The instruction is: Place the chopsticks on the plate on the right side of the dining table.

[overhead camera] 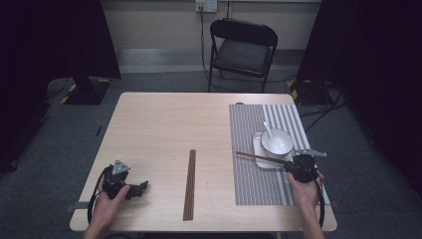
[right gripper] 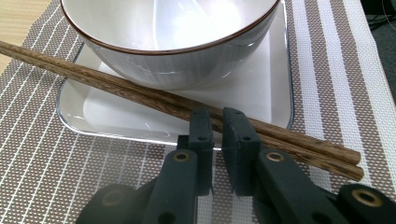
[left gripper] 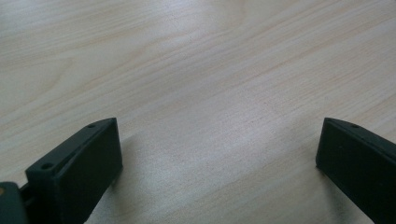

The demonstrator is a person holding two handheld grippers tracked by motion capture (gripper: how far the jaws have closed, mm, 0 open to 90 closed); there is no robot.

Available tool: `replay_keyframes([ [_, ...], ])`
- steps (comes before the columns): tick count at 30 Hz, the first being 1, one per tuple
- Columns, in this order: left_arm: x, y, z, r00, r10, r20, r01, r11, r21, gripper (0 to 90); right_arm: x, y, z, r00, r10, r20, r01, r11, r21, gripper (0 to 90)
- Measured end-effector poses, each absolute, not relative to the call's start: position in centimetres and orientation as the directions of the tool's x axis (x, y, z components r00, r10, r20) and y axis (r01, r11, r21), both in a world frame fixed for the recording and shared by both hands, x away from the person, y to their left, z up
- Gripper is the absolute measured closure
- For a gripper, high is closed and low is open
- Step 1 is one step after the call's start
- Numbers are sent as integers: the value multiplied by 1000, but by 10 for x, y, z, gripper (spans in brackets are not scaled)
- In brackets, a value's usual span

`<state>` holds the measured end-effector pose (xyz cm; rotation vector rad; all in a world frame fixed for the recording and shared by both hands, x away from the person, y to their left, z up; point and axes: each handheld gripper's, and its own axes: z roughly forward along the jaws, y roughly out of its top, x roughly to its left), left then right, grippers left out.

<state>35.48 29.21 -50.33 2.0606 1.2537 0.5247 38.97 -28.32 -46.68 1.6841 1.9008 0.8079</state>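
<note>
the right gripper (right gripper: 215, 122) is clenched on a pair of chopsticks (right gripper: 140, 95), its two black jaws nearly together with the sticks pinched between them near their thick end; in the right gripper view the pair runs across the jaws at close to a right angle, the thick ends sticking out a little way past one side, the long thin part reaching far out the other side over the near rim of the square white plate (right gripper: 275, 100) and just in front of the white bowl (right gripper: 173, 56) standing on it; whether the sticks touch the plate rim i cannot tell; from the high view the pair (overhead camera: 261, 158) lies roughly across the table, tips toward the middle, handle end at the right gripper (overhead camera: 302, 167), all on the striped placemat (overhead camera: 249, 184); a white spoon (overhead camera: 267, 130) leans in the bowl; a second pair of chopsticks (overhead camera: 189, 184) lies on the bare wood of the table (overhead camera: 159, 124), long axis running away from the person, between the two hands and somewhat nearer the left gripper (overhead camera: 130, 190); the left one is released, jaws wide apart with only tabletop between them (left gripper: 219, 154), resting low near the table's front edge; the right forearm comes up from the near edge, the gripper pointing forward and down at the plate; my judgement: any setting-down turns on keeping that crosswise axis level along the plate's front.
</note>
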Motion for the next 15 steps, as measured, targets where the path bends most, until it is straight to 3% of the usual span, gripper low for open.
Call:
replay_keyframes([
  [15, 355, 292, -503, 460, 888, -1, 623, -322, 713, 0, 395, -286, -468, -124, 992, 23, 709, 72, 702, 801],
])
